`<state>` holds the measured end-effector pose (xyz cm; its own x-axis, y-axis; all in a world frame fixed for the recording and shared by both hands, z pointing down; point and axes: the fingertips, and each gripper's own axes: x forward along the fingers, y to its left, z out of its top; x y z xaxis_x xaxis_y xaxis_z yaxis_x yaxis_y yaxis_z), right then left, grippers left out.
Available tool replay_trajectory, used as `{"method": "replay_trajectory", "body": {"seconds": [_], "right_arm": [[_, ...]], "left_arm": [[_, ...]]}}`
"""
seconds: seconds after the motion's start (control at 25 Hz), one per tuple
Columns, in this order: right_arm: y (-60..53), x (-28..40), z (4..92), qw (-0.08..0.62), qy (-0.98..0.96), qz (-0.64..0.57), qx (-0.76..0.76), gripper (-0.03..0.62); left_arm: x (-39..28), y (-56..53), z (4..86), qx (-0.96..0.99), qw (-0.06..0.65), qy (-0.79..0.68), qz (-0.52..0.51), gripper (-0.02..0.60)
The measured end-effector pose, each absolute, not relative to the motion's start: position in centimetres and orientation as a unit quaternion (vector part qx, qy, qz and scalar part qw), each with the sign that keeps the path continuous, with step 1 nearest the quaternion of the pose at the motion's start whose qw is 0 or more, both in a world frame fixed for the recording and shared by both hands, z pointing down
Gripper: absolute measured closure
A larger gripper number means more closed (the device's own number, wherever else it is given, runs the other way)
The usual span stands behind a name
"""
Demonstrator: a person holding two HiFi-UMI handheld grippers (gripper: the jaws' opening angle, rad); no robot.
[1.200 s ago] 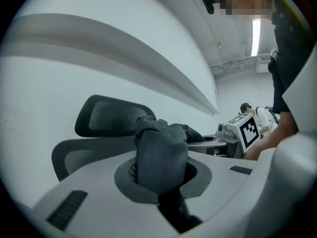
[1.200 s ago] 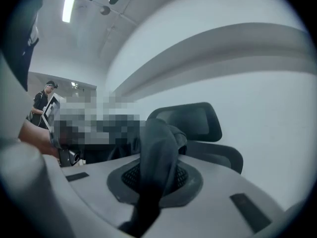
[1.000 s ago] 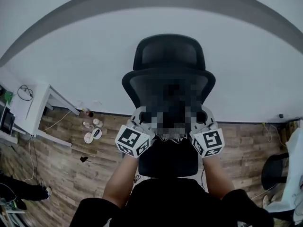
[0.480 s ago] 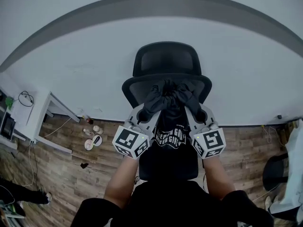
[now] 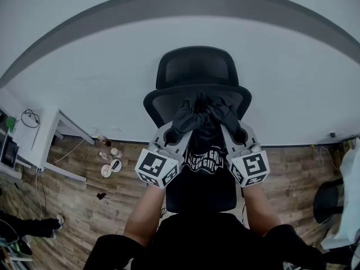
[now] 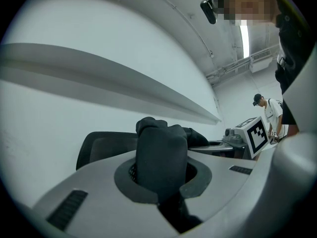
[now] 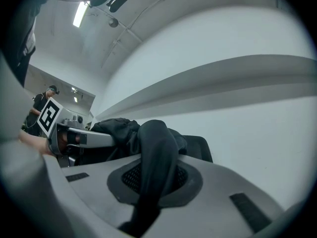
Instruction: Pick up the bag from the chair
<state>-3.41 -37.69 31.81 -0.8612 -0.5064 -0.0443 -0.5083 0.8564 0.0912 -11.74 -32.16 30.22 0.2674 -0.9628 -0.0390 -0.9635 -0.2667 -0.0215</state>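
Observation:
A black cloth bag (image 5: pixel 202 151) with white lettering hangs in the air in front of the black office chair (image 5: pixel 197 75), above its seat. My left gripper (image 5: pixel 175 129) is shut on the bag's left strap (image 6: pixel 161 157), whose black fabric bulges up between the jaws. My right gripper (image 5: pixel 232 129) is shut on the right strap (image 7: pixel 153 157) in the same way. Both straps bunch together at the top (image 5: pixel 199 107), level with the chair's backrest. Each gripper view shows the other gripper's marker cube across the bag.
A white wall (image 5: pixel 292 77) stands right behind the chair. A white desk (image 5: pixel 42 128) is at the left, with small items (image 5: pixel 109 163) on the wood floor beside it. A second dark chair (image 5: pixel 329 201) sits at the right. A person stands in the distance (image 6: pixel 270 115).
Both grippers have lifted the bag up off the seat; its straps now bunch in front of the backrest, and the lettered body hangs free. Little movement in the last half second.

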Motion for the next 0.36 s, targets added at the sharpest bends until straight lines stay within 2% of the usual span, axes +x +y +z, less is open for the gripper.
{"method": "replay_trajectory", "body": {"seconds": [0.36], "right_arm": [[-38.18,-3.62,31.84,0.009,0.963,0.050,-0.264,0.548]], "left_arm": [[-11.82,-32.58,30.22,-0.798,0.021,0.602,0.001,0.519]]}}
